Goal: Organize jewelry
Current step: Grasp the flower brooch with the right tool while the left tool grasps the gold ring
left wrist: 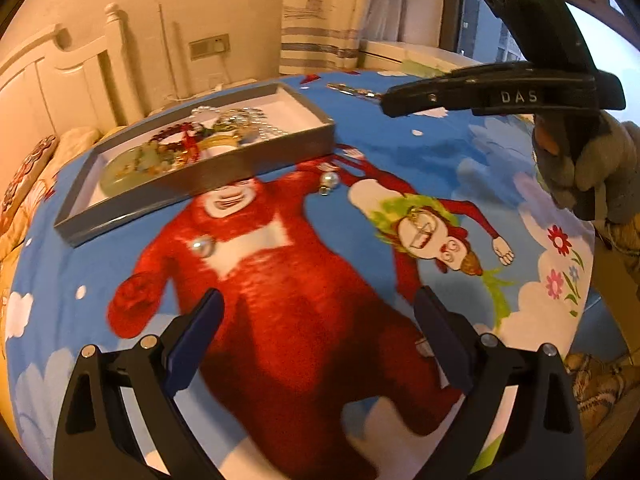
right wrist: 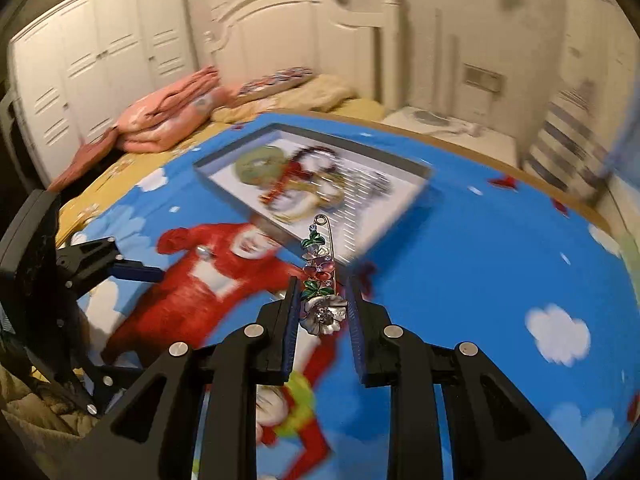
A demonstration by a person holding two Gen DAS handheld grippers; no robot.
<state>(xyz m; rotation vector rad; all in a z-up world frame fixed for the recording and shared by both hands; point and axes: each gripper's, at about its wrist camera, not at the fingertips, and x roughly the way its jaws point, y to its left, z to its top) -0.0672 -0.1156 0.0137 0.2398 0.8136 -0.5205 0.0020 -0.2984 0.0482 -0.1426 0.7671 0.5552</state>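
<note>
My right gripper (right wrist: 322, 300) is shut on a flower brooch pin (right wrist: 320, 280) with red, green and silver petals, held in the air over the cartoon cloth and pointing at the grey jewelry tray (right wrist: 412, 164). The tray (left wrist: 280, 146) holds beads, bracelets and a green jade disc (left wrist: 128, 164). My left gripper (left wrist: 316, 312) is open and empty, low over the red cartoon figure. A pearl earring (left wrist: 330, 182) lies just in front of the tray. A round silver piece (left wrist: 202, 246) lies on the red figure. The right gripper (left wrist: 404, 98) shows in the left wrist view, with the brooch's tip (left wrist: 352, 90) sticking out.
The blue cartoon cloth (left wrist: 420, 160) covers the table. A bed with folded pink blankets (right wrist: 168, 108) and a white headboard (right wrist: 288, 24) stands behind. The table's right edge (left wrist: 584, 280) drops off near the gloved hand (left wrist: 592, 168).
</note>
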